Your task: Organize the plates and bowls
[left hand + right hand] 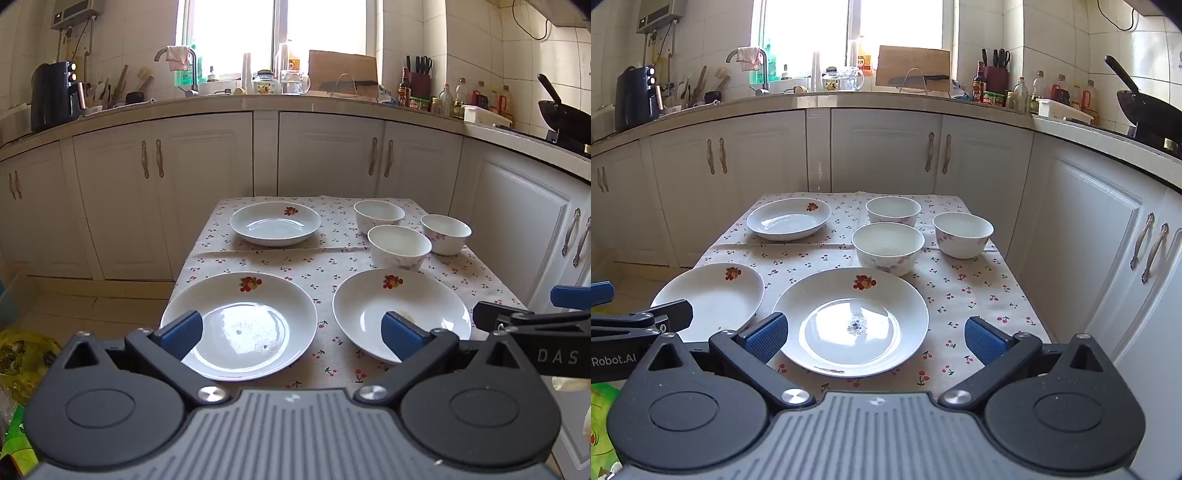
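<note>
Currently catalogued: left gripper [291, 334] and right gripper [875, 338], both spread wide and holding nothing. Taking the nearest bowl [888, 249] as landmark, one plate [849, 321] is found directly before it, beneath the right gripper; a second plate [240, 325] lies leftward, under the left gripper.

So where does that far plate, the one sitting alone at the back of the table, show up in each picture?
Left wrist view: far plate sits centre, slightly left, behind the two near plates.
Right wrist view: far plate sits left of centre.
Shared landmark: the nearest bowl, to its right in both.
</note>
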A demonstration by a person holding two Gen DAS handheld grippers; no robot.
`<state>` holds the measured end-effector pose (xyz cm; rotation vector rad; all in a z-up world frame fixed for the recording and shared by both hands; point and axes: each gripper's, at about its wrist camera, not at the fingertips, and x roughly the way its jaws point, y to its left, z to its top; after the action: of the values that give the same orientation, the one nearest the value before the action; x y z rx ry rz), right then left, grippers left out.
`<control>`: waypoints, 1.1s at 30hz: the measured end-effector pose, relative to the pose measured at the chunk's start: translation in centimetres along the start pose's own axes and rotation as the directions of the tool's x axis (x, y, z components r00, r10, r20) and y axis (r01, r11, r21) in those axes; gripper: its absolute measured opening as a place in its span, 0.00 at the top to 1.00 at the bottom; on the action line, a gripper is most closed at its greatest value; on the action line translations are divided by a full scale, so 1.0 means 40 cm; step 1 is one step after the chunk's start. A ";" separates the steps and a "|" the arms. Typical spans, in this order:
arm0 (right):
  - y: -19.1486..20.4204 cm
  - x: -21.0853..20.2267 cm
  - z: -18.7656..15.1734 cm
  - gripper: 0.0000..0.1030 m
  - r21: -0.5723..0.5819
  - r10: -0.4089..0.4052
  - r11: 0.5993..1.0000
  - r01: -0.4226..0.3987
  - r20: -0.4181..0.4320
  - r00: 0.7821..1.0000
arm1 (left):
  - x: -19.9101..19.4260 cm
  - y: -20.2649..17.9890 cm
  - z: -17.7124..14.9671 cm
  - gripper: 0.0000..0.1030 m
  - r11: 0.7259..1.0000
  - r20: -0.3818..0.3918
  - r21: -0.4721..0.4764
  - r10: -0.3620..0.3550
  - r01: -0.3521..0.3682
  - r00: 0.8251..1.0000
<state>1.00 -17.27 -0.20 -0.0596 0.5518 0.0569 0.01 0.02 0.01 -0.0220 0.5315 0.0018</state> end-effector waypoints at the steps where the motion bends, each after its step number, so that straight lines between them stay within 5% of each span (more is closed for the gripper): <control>1: 0.002 0.000 -0.001 0.00 -0.007 -0.004 1.000 0.004 0.008 1.000 | 0.000 0.000 0.000 0.01 1.000 0.002 0.001 0.001 -0.001 1.000; 33: 0.002 -0.016 0.004 0.00 -0.003 -0.025 1.000 0.025 0.018 1.000 | -0.017 0.011 0.008 0.01 0.999 0.018 -0.002 -0.037 0.037 0.999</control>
<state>0.55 -17.19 0.28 -0.0692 0.5330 0.0345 -0.41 0.47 0.64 -0.0338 0.5129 -0.0331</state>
